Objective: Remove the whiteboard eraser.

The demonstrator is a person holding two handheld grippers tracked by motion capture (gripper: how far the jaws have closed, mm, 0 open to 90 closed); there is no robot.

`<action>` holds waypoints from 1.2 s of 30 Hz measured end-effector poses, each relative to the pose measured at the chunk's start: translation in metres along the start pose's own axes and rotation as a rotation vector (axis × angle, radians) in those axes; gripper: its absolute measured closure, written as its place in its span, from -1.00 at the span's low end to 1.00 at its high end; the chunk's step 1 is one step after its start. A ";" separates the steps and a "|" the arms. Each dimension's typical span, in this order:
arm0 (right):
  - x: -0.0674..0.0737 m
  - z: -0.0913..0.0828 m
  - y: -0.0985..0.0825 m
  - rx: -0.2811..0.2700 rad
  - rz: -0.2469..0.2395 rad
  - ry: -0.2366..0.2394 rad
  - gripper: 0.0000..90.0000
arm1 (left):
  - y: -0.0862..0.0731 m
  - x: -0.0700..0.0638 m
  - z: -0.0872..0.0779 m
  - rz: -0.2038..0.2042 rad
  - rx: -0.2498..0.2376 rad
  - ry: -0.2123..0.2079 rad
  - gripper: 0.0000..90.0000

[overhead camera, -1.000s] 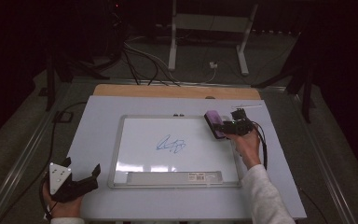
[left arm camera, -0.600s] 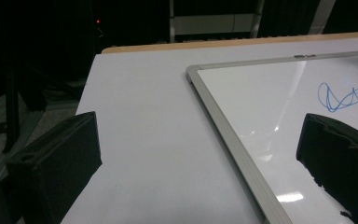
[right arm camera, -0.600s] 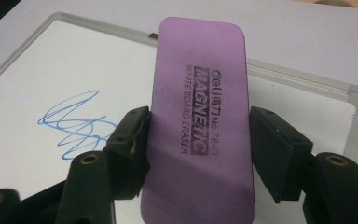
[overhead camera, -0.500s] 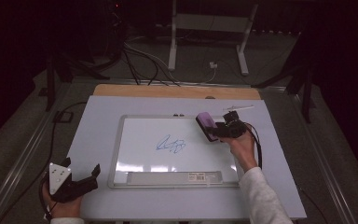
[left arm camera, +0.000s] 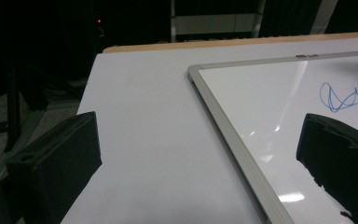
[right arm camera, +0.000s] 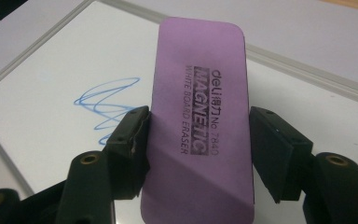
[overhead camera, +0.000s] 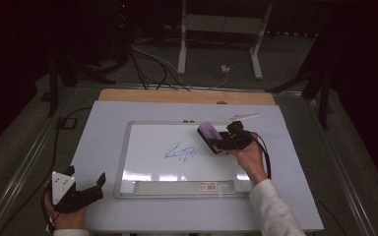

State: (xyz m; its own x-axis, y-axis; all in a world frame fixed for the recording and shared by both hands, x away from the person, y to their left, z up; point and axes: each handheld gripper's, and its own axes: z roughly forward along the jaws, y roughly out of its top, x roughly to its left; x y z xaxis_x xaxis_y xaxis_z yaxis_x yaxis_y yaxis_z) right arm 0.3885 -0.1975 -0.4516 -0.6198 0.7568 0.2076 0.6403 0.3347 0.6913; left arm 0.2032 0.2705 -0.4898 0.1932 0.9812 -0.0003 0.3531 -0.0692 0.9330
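Your right gripper [overhead camera: 215,140] pinches the eraser [overhead camera: 208,135] across its width, a jaw pressed to each long side; in the right gripper view the eraser [right arm camera: 200,121] stands between the two black jaws with its purple back up, the printed words "MAGNETIC WHITE BOARD ERASER" running along it; it juts out well past the fingertips. In the high view the eraser sits over the board's [overhead camera: 142,147] upper right part, to the right of the scribble [overhead camera: 181,153] and apart from it; whether it touches the surface you cannot tell. The scribble [right arm camera: 107,105] is blue and loops to the left of the eraser in the right gripper view; it is unwiped.

Your left gripper [overhead camera: 86,189] lies low at the table's [overhead camera: 103,123] near left corner, just off the board's lower left corner; its jaws stand spread wide with nothing between them. In the left gripper view the board's [left arm camera: 233,135] grey frame runs slantwise between the two jaws, and the scribble [left arm camera: 347,97] shows at the far right.

A thin white stick [overhead camera: 241,117] lies on the table just beyond the board's upper right corner.
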 end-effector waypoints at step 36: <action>0.048 0.015 -0.011 0.083 -0.221 0.081 -0.10 | 0.000 0.000 0.000 0.000 0.001 0.000 -0.99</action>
State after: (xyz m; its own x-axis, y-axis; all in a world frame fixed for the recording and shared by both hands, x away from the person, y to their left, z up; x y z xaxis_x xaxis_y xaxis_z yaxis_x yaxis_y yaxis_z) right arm 0.3582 -0.1560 -0.4598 -0.7812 0.6137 0.1149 0.5180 0.5344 0.6679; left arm 0.2035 0.2708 -0.4902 0.1929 0.9812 0.0000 0.3539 -0.0696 0.9327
